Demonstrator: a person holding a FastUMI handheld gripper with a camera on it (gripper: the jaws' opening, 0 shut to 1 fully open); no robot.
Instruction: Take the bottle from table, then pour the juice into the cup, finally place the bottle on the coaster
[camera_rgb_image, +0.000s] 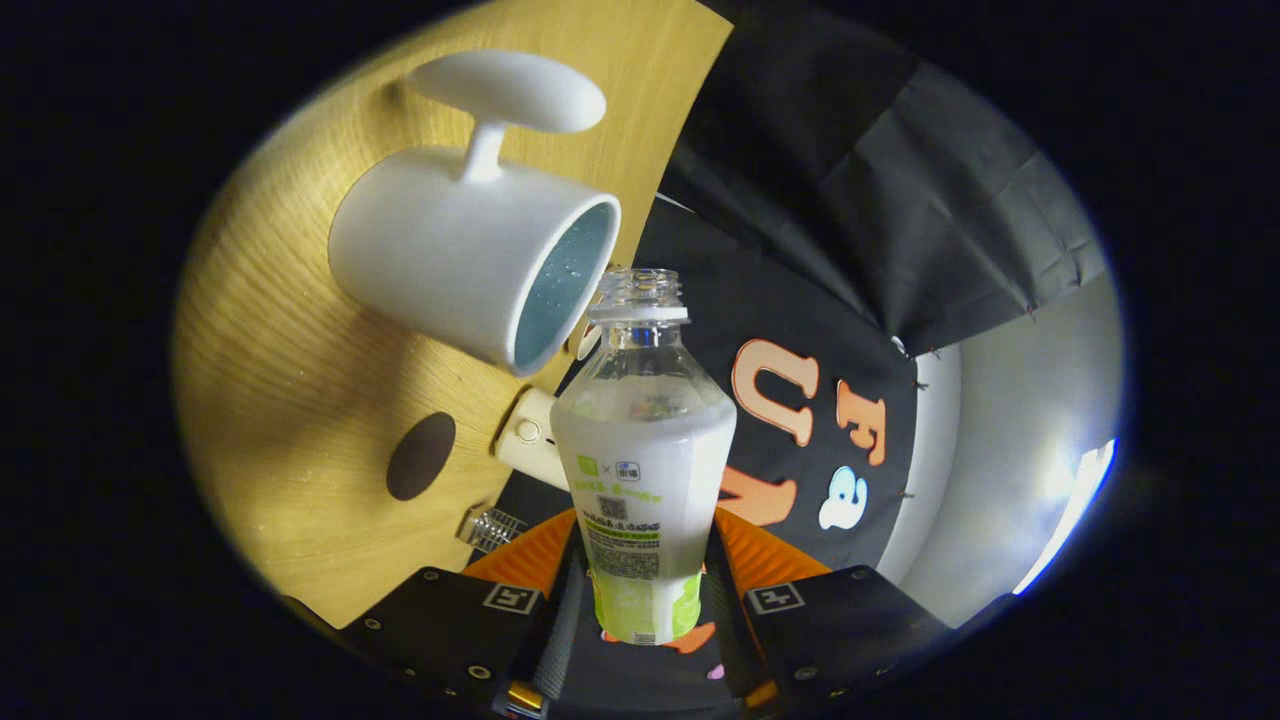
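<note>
I am holding the bottle (645, 470) clamped between the two fingers of the gripper (645, 590), both of them pressing on its lower, labelled part, so the tool is closed only as far as the bottle's body allows. The bottle is uncapped and its bare threaded neck is pointing away from me along the fingers. The whole scene is rolling over in my view, the wooden table (300, 330) standing up on one side, which tells me I am tipping the bottle toward the cup (470, 255). The bottle's mouth is sitting just beside the cup's rim, close but not clearly over the opening, and I cannot tell whether they are touching. The pale juice is filling the body up to the shoulder, and I am seeing no stream leaving the mouth, so I judge I am in the pouring step, at its start or just short of it. A few droplets are showing on the cup's blue inner wall. Next I am needing to bring the mouth over the opening and tilt further, slowly, so nothing spills. The dark round coaster (420, 455) is lying on the table nearer me than the cup, waiting for the last step.
</note>
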